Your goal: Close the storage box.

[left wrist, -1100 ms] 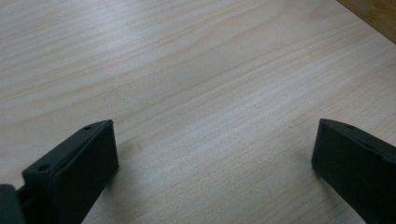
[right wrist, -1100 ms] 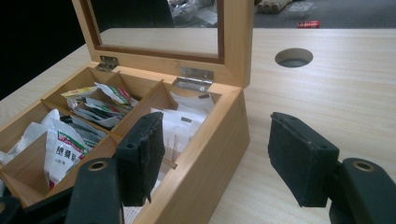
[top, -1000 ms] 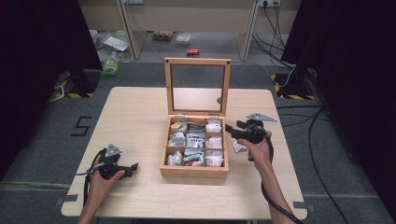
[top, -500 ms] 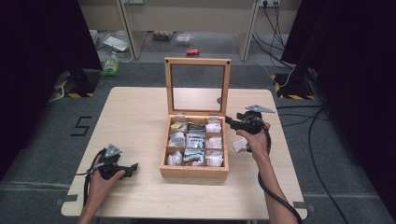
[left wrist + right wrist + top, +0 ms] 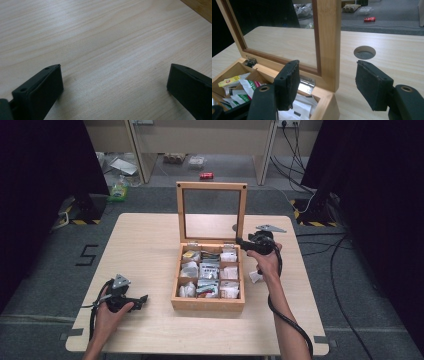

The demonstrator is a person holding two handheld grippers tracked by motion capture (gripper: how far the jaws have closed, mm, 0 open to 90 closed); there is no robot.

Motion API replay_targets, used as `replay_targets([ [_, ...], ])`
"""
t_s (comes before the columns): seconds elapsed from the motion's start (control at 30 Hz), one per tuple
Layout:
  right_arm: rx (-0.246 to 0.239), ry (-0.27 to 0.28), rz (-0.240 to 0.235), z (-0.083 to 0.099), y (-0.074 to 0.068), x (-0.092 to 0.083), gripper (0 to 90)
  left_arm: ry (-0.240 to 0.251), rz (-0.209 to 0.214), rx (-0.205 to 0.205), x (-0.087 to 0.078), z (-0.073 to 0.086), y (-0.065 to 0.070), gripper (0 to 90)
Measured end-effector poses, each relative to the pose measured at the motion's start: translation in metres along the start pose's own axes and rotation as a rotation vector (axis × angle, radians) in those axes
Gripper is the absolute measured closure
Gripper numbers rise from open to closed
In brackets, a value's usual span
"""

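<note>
High view: right gripper (image 5: pixel 239 240) sits at the right upright of the raised lid (image 5: pixel 212 211) of the wooden box (image 5: pixel 207 302), jaws spread, nothing pinched. Step in hand looks like taking the lid frame to swing it shut. To do it well: straddle the right stile squarely, close gently, then follow the hinge arc down instead of pushing flat, or the box may slide. Left gripper (image 5: pixel 142 299) rests low on the table (image 5: pixel 145 240), well apart from the box. Box holds 9 compartments of paper sachets (image 5: pixel 208 270); 1 loose white packet (image 5: pixel 255 276) lies just beside its right wall.

Left gripper view: jaws spread wide over bare table, pale grained laminate, matte. Fingers (image 5: pixel 42 90) are black blocky plastic.

Right gripper view: lid stile (image 5: pixel 328 42) stands between the 2 pads (image 5: pixel 372 85), not touched. Pads look rough, rubbery. Frame is smooth light wood with darker inner trim, clear pane, small metal hinge (image 5: pixel 307 84). Round cable hole (image 5: pixel 364 52) in the tabletop behind.
</note>
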State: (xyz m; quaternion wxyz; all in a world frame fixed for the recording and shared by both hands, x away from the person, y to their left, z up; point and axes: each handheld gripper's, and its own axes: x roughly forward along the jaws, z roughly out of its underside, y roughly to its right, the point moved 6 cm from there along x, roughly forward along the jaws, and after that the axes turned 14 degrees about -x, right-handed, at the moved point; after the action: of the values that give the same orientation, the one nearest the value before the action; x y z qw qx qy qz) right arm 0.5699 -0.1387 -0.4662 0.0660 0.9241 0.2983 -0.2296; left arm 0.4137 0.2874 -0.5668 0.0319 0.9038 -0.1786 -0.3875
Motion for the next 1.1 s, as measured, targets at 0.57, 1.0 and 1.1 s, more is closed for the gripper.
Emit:
replay_targets([
  [0.57, 0.004, -0.003, 0.012, -0.014, -0.004, 0.024, 38.2, 0.001, 0.000, 0.000, 0.000, 0.000, 0.000, 0.0],
  [1.0, -0.033, 0.003, -0.005, -0.023, -0.006, 0.028, 40.5, 0.003, 0.000, -0.001, -0.001, 0.001, 0.001, 0.0],
  [1.1, -0.042, 0.007, -0.005, -0.025, -0.004, 0.029, 43.4, 0.002, 0.000, 0.000, -0.001, 0.001, 0.000, 0.0],
])
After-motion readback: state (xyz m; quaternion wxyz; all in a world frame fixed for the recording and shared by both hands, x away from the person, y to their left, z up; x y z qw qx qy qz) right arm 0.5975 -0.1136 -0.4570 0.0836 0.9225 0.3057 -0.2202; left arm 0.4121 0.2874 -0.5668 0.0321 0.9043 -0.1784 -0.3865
